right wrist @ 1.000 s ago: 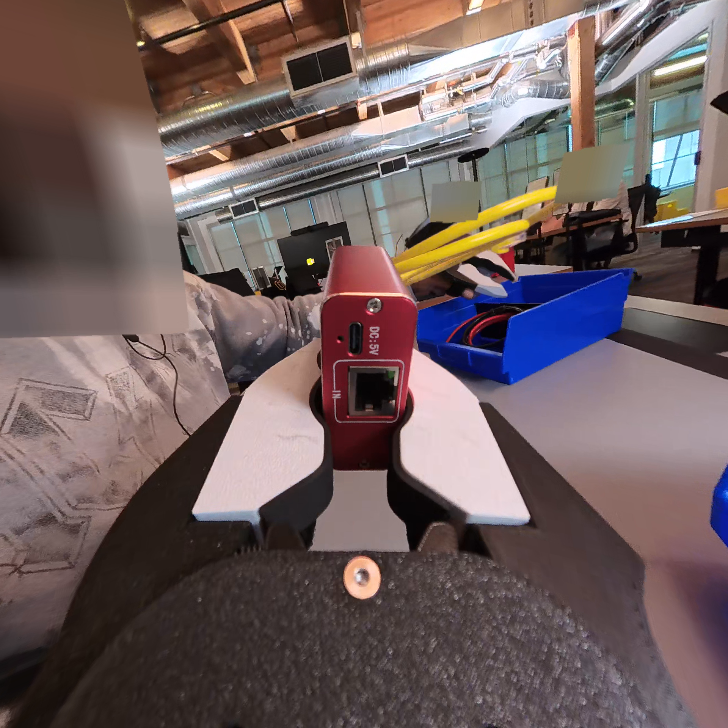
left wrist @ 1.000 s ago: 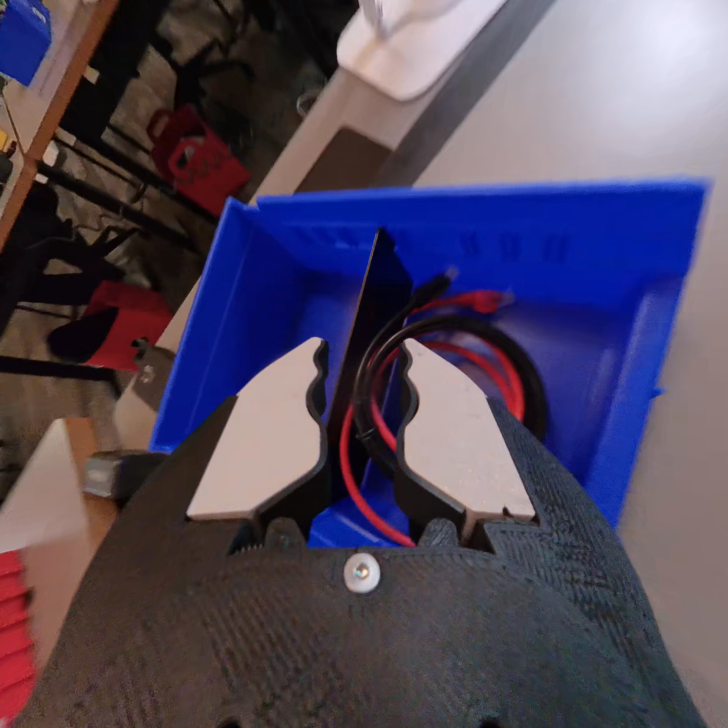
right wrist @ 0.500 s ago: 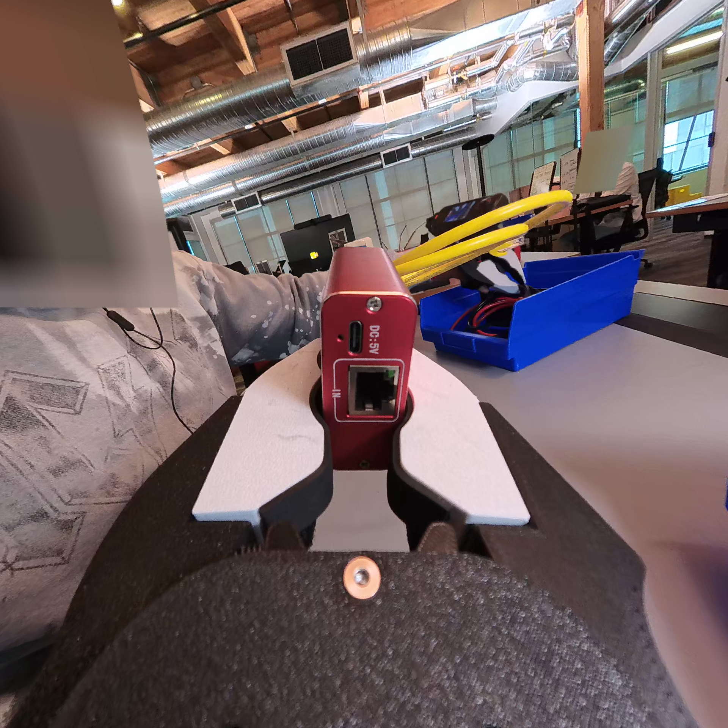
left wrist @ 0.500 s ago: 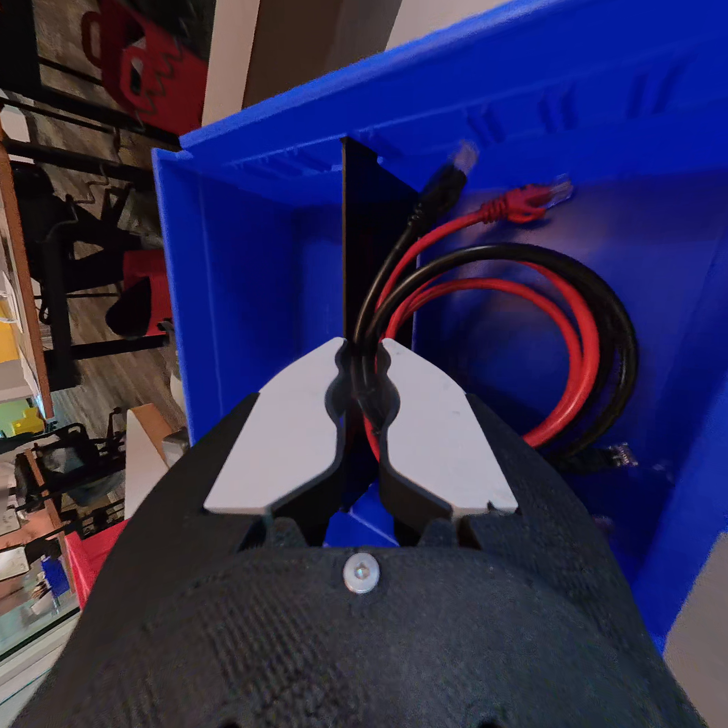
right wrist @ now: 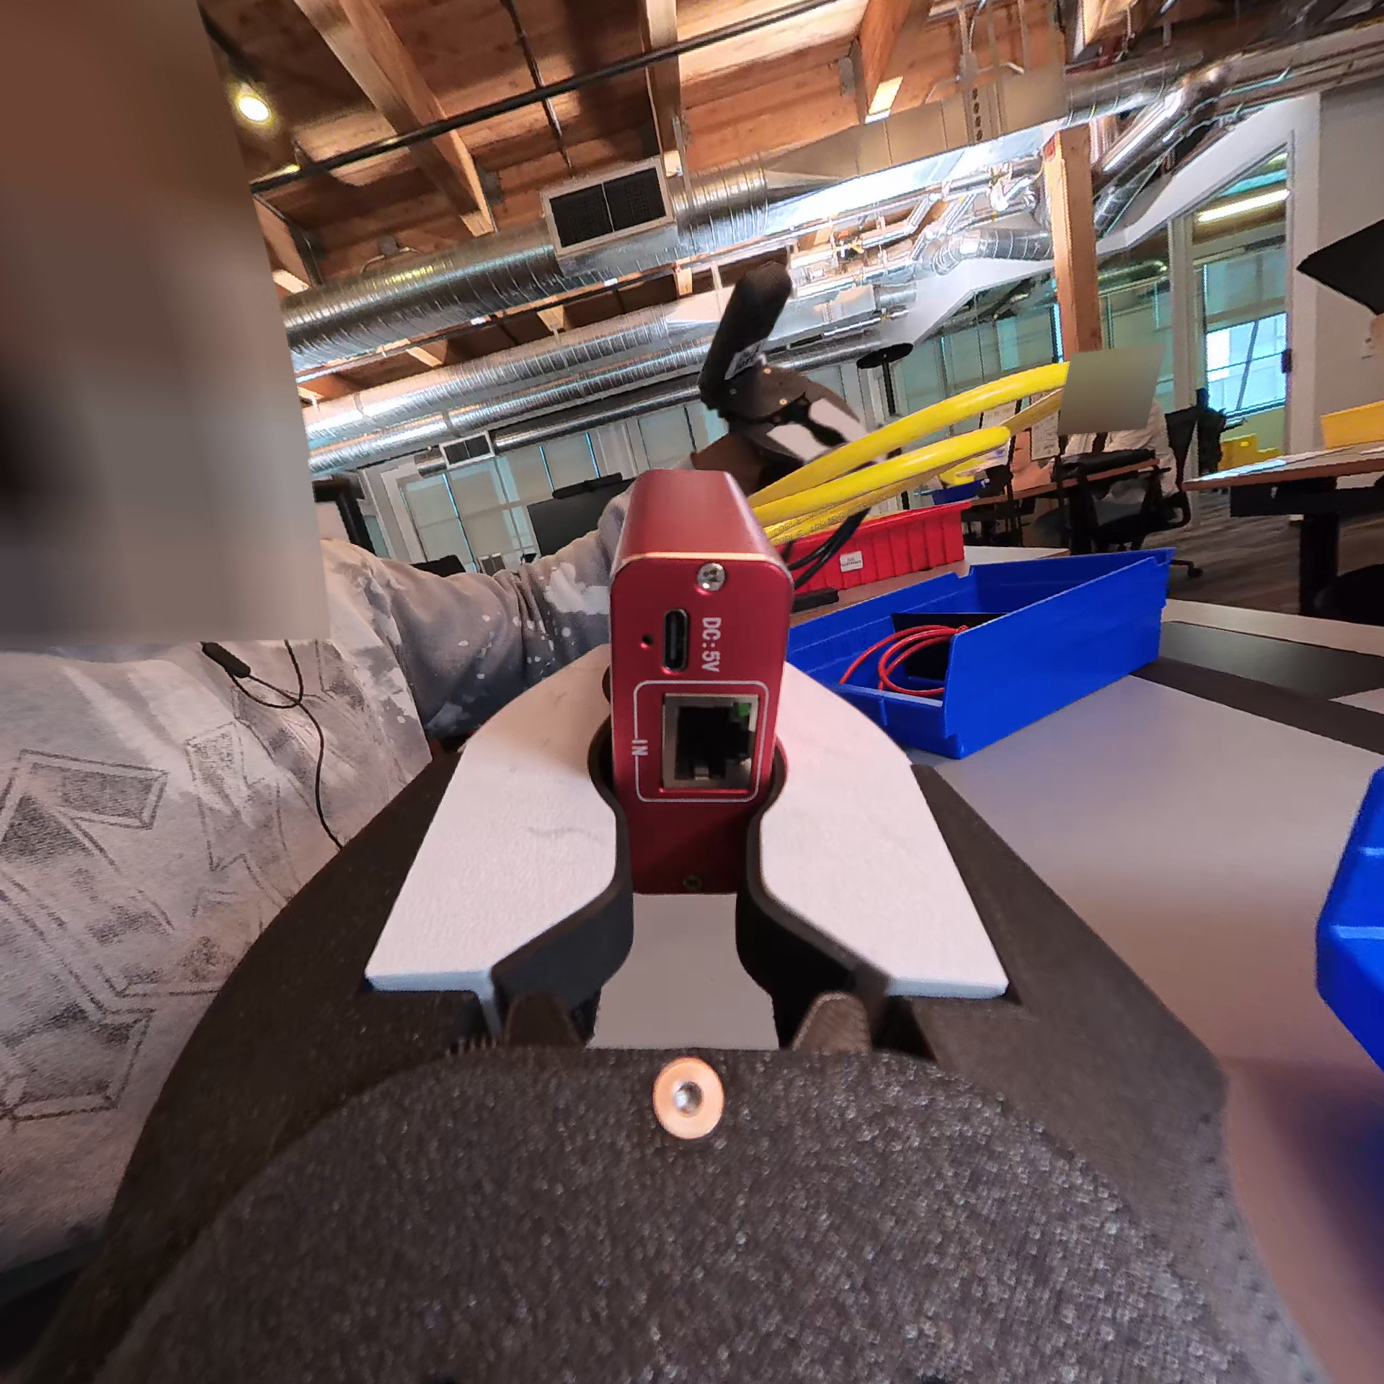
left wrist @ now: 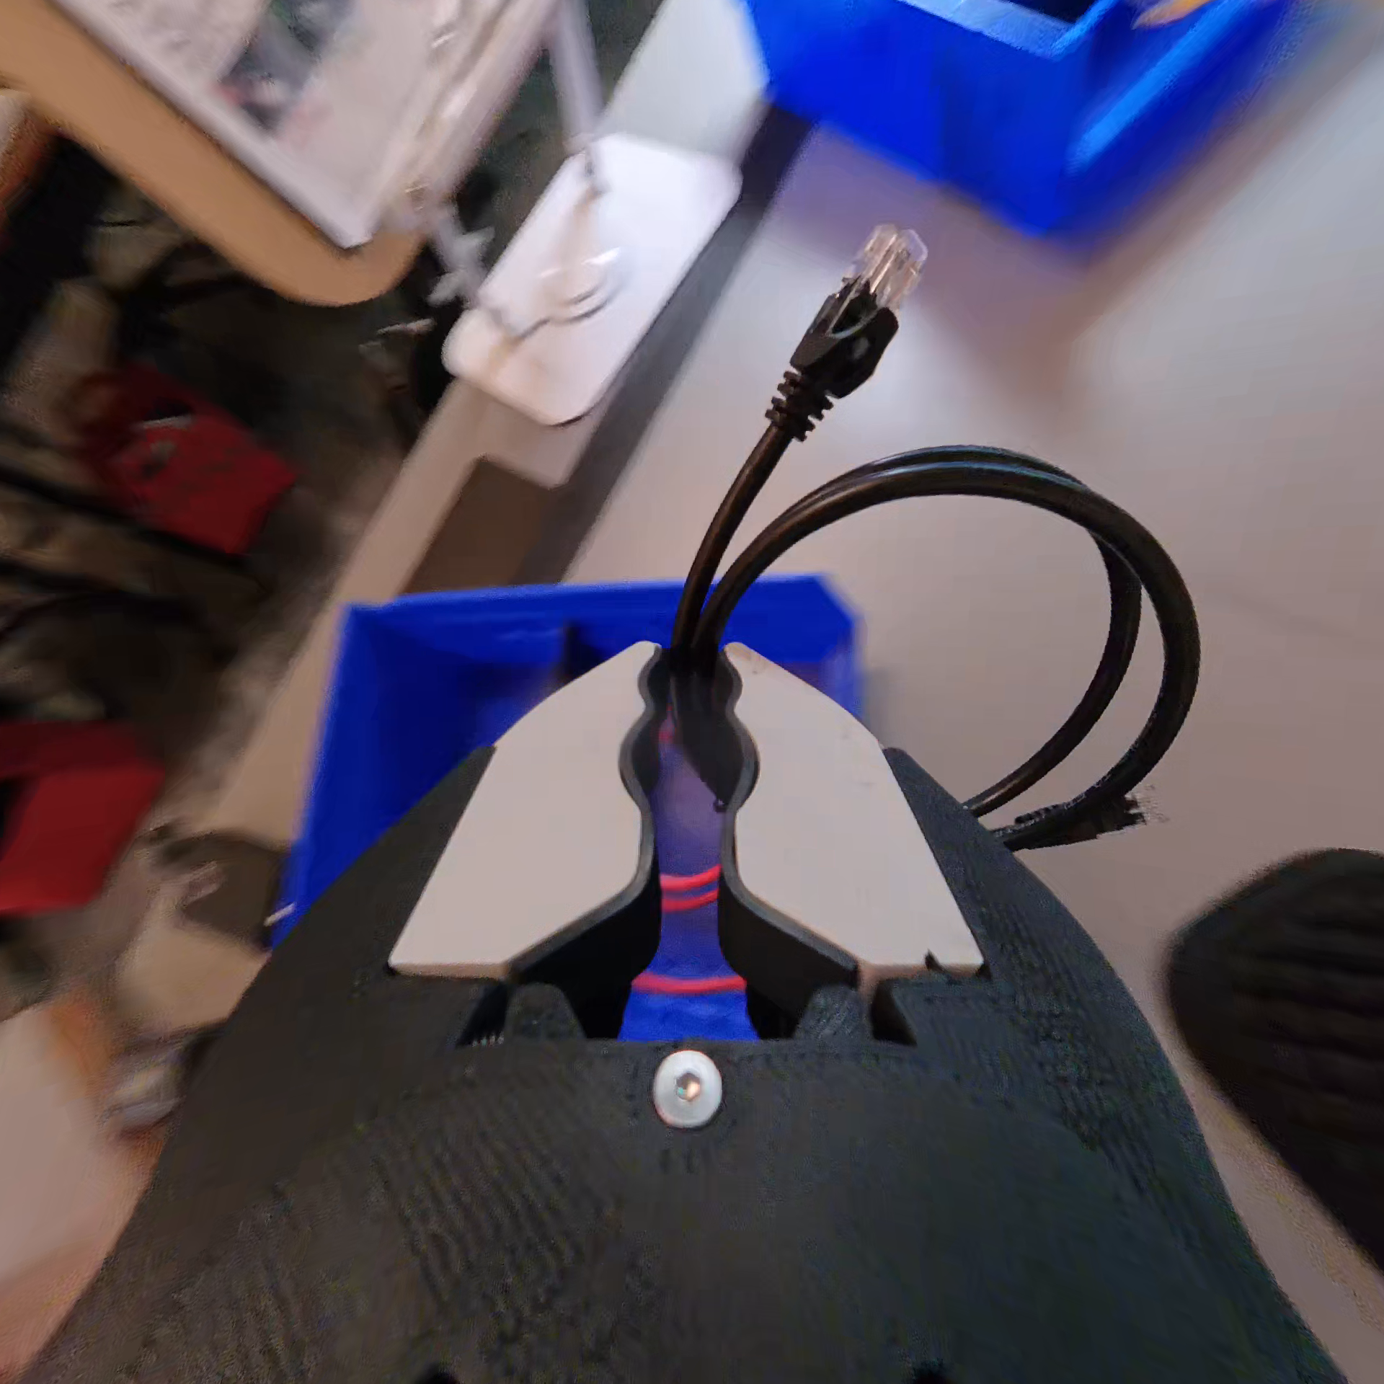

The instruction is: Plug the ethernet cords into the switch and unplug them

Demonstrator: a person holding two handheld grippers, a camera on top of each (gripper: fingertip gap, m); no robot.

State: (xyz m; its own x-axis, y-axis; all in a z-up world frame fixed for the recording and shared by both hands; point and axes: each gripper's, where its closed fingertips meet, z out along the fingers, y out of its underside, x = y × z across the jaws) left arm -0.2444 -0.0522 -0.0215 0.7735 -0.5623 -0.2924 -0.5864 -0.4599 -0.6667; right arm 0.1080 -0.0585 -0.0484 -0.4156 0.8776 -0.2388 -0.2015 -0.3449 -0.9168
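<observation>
My left gripper (left wrist: 693, 659) clenches the black cord (left wrist: 1063, 599), plug (left wrist: 861, 314) pointing forward; my right gripper (right wrist: 693, 719) grips the upright switch (right wrist: 700, 674), port facing me.

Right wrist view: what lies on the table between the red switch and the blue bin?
Nothing: in the right wrist view, bare grey table separates the red switch from the blue bin.

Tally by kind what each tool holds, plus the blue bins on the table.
black ethernet cord: 1, in the left tool
red switch: 1, in the right tool
blue bins: 2
Total: 4
</observation>
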